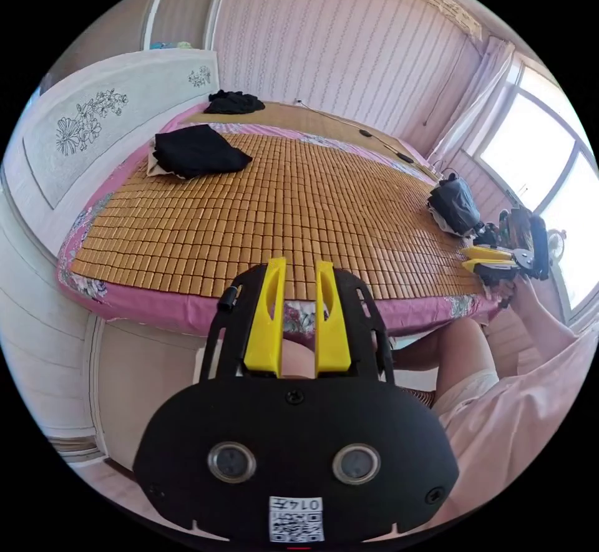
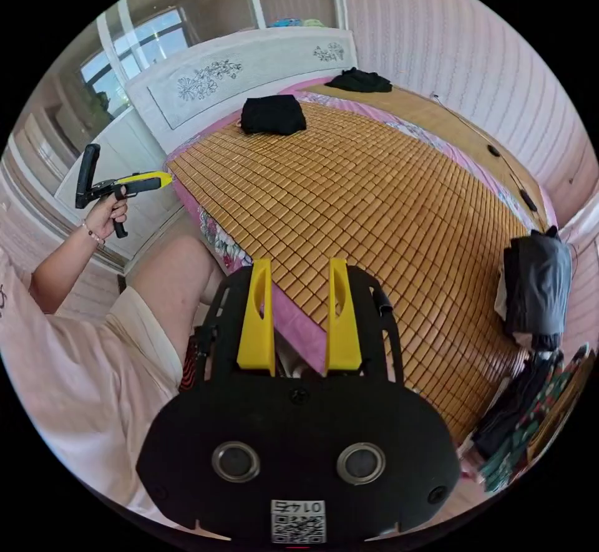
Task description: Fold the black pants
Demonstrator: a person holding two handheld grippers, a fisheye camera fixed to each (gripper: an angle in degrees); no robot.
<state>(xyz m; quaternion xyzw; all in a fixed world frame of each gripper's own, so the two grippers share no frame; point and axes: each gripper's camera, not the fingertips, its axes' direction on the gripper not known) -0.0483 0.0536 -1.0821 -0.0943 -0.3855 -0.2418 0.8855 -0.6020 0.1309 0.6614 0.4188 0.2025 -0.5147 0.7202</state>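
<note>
Black pants folded on mat

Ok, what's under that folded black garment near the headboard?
A pale cloth pokes out beneath the folded black garment along its headboard-side edge, both lying on the bamboo mat. How far the cloth reaches underneath is covered.

A bed carries a bamboo mat. On the mat lie folded black pants, another black garment and a dark bundle.
</note>
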